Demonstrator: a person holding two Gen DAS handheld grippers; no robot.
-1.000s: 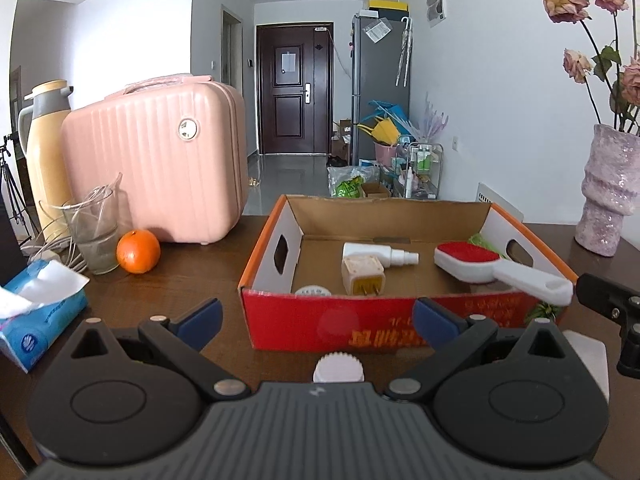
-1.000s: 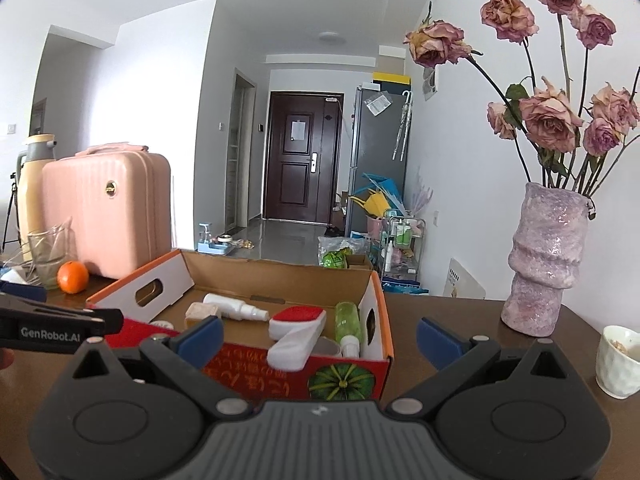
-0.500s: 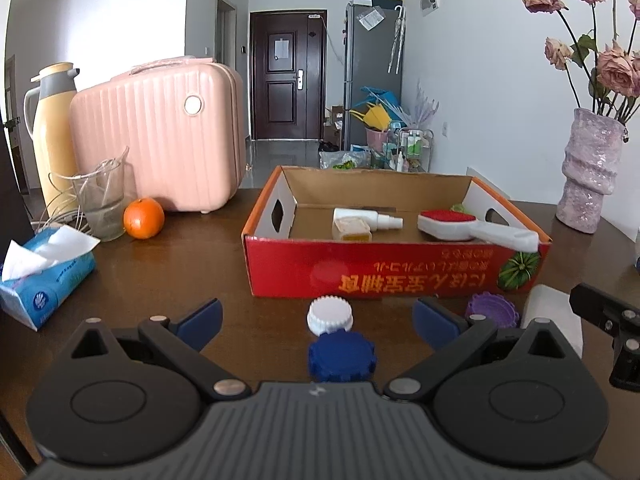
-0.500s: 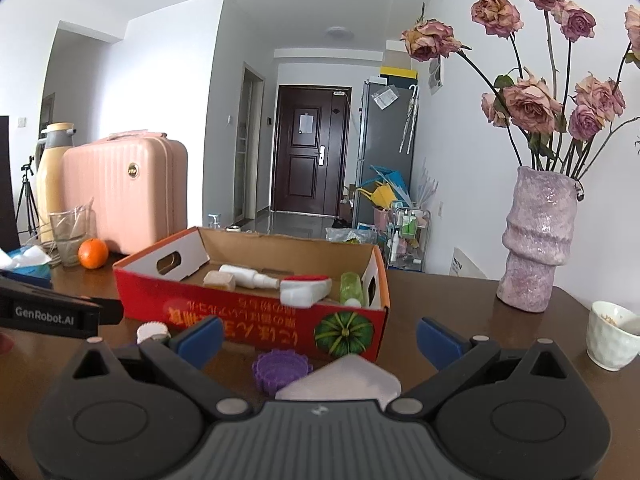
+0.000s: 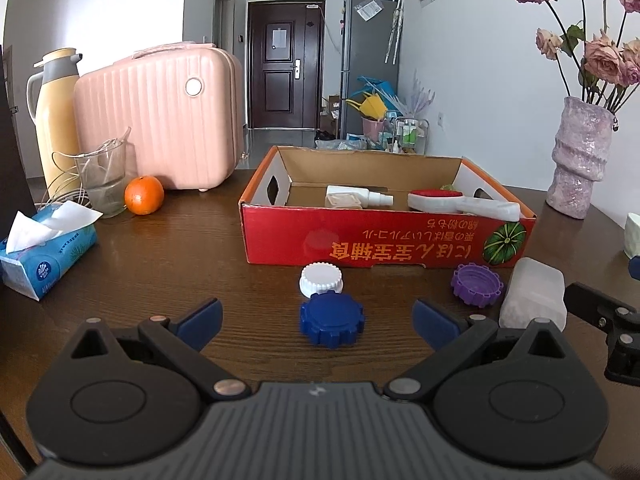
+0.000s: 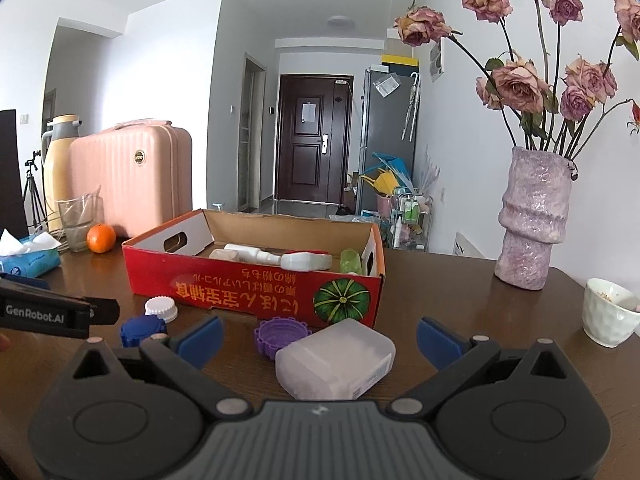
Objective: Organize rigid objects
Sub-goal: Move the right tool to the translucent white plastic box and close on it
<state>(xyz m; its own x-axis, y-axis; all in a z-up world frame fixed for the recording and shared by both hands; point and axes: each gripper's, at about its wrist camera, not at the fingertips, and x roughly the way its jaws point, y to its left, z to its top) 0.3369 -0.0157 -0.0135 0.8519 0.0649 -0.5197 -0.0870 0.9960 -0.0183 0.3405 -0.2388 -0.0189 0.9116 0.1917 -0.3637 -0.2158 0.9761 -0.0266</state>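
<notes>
A red cardboard box (image 5: pixel 384 236) (image 6: pixel 256 284) on the dark wooden table holds a white spray bottle (image 5: pixel 360 196), a red-and-white brush (image 5: pixel 460 204) and a green bottle (image 6: pixel 350 262). In front of it lie a white lid (image 5: pixel 321 280) (image 6: pixel 161 309), a blue lid (image 5: pixel 331 318) (image 6: pixel 142 331), a purple lid (image 5: pixel 476 285) (image 6: pixel 282 334) and a frosted plastic case (image 5: pixel 534 300) (image 6: pixel 336 360). My left gripper (image 5: pixel 316 322) is open, the blue lid between its fingertips. My right gripper (image 6: pixel 318 338) is open around the frosted case.
At the left stand a pink suitcase (image 5: pixel 160 116), a yellow thermos (image 5: pixel 54 116), a glass (image 5: pixel 104 180), an orange (image 5: pixel 144 195) and a tissue pack (image 5: pixel 44 252). A purple vase (image 6: pixel 532 216) of dried roses and a white cup (image 6: pixel 610 312) stand at the right.
Both grippers have pulled back and dropped from over the box toward the table front. The lids and the frosted case have come into view between the fingers.
</notes>
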